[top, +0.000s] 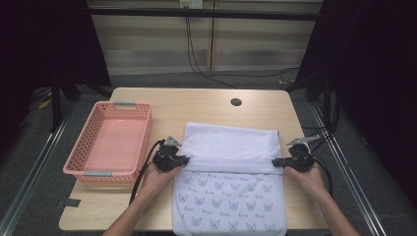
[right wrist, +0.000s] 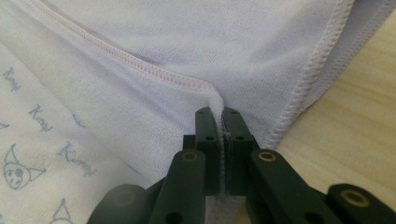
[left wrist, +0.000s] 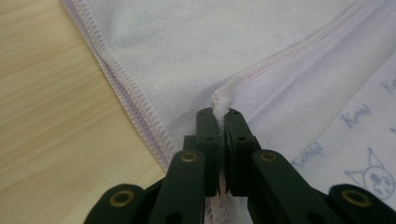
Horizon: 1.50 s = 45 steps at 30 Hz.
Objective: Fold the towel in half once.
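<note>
A white towel [top: 228, 177] with small blue cat prints lies on the wooden table [top: 196, 105], its far part folded back toward me so the plain side [top: 228, 142] faces up. My left gripper [top: 186, 159] is shut on the stitched hem at the fold's left corner; in the left gripper view the hem [left wrist: 219, 100] is pinched between the black jaws [left wrist: 218, 116]. My right gripper [top: 275, 162] is shut on the hem at the right corner; the right gripper view has the hem [right wrist: 217, 102] clamped in its jaws [right wrist: 218, 114].
A pink plastic basket [top: 145, 132] stands empty at the table's left side, close to my left hand. A round cable hole [top: 236, 102] sits in the far tabletop. The towel's near end hangs at the table's front edge.
</note>
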Each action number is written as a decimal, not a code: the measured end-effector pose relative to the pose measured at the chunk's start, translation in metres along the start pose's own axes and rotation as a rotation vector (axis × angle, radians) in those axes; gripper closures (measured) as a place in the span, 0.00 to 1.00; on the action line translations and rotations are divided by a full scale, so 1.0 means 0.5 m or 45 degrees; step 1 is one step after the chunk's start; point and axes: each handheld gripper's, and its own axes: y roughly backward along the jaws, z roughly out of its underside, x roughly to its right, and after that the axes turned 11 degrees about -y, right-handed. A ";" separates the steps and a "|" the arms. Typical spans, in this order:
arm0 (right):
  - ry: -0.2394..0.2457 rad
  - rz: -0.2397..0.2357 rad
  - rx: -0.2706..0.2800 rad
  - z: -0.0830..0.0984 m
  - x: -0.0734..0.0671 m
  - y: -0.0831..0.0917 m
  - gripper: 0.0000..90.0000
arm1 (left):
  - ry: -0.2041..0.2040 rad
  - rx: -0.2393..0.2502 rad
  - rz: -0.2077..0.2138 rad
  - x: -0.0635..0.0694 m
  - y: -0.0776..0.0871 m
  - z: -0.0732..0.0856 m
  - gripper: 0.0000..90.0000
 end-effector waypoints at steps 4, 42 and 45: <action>-0.007 0.010 0.012 -0.012 0.006 -0.007 0.97 | 0.027 0.022 -0.008 -0.013 -0.010 -0.006 0.96; -0.151 0.100 0.165 -0.163 0.064 -0.113 0.97 | 0.145 0.023 -0.164 -0.117 -0.073 -0.069 0.96; -0.151 0.122 0.179 -0.172 0.064 -0.121 0.97 | 0.146 0.014 -0.182 -0.122 -0.078 -0.077 0.96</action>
